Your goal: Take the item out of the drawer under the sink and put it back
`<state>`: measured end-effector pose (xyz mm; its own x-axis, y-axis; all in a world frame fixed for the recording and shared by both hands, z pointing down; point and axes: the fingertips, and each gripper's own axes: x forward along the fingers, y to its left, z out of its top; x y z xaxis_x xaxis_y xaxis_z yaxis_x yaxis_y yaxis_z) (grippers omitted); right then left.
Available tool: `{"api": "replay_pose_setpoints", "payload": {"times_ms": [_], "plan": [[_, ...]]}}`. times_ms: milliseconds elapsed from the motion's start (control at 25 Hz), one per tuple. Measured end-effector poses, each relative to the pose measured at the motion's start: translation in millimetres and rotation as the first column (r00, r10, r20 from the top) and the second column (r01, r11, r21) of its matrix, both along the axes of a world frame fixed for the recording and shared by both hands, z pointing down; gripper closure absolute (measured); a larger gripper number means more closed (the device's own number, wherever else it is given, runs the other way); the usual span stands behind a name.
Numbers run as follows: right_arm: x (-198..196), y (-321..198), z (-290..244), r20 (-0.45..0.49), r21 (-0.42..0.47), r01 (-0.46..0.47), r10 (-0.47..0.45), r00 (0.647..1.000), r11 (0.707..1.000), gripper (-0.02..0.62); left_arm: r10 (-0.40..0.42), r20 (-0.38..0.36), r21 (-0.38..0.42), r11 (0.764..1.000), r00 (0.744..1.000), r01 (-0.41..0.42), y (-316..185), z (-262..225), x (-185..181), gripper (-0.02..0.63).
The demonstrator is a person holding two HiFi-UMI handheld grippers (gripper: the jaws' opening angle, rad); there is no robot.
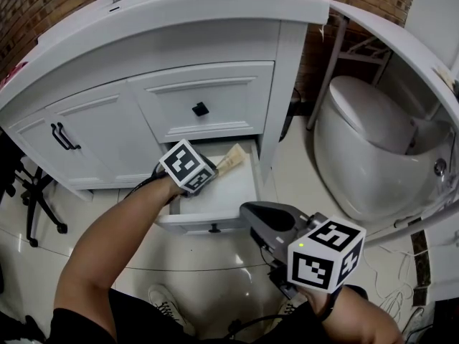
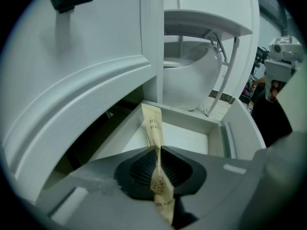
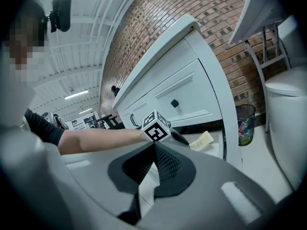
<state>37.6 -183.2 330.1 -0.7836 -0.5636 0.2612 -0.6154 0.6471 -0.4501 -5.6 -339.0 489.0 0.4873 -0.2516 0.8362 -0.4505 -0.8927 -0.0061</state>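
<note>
The bottom drawer of the white sink cabinet stands pulled out. My left gripper reaches down into it, shut on a thin yellowish paper packet. In the left gripper view the packet is pinched edge-on between the dark pads, and its printed end hangs over the white drawer floor. My right gripper hovers in front of the drawer, lower right, shut on nothing. In the right gripper view its own jaws meet, and beyond them are the left gripper's marker cube and the packet.
Above the open drawer is a shut drawer with a black knob. Left of it are cabinet doors with black handles. A white toilet stands close on the right, with a waste bin between it and the cabinet. A chair base is at far left.
</note>
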Motion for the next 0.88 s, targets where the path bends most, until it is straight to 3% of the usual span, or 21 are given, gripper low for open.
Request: {"api": "replay_pose_setpoints", "payload": {"times_ms": [200,560,720,880], "plan": [[1,0,0,0.002,-0.003,0.001,-0.001,1.0,1.0,0.591,0.023,0.023,-0.029,0.999,0.999,-0.022,5,11,2,0.551],[-2,2,0,-0.002,-0.002,0.007,-0.007,1.0,1.0,0.591,0.036,0.014,0.029,0.999,0.999,-0.036,5,0,5,0.539],[-2,2,0,-0.007,0.001,0.009,-0.009,1.0,1.0,0.591,-0.043,-0.083,0.082,0.995,0.996,0.05,-2,-27,2,0.592],[-3,0,2,-0.016,0.0,0.01,-0.01,1.0,1.0,0.591,-0.1,-0.188,0.11,0.987,0.977,0.122,0,-57,-3,0.6]]}}
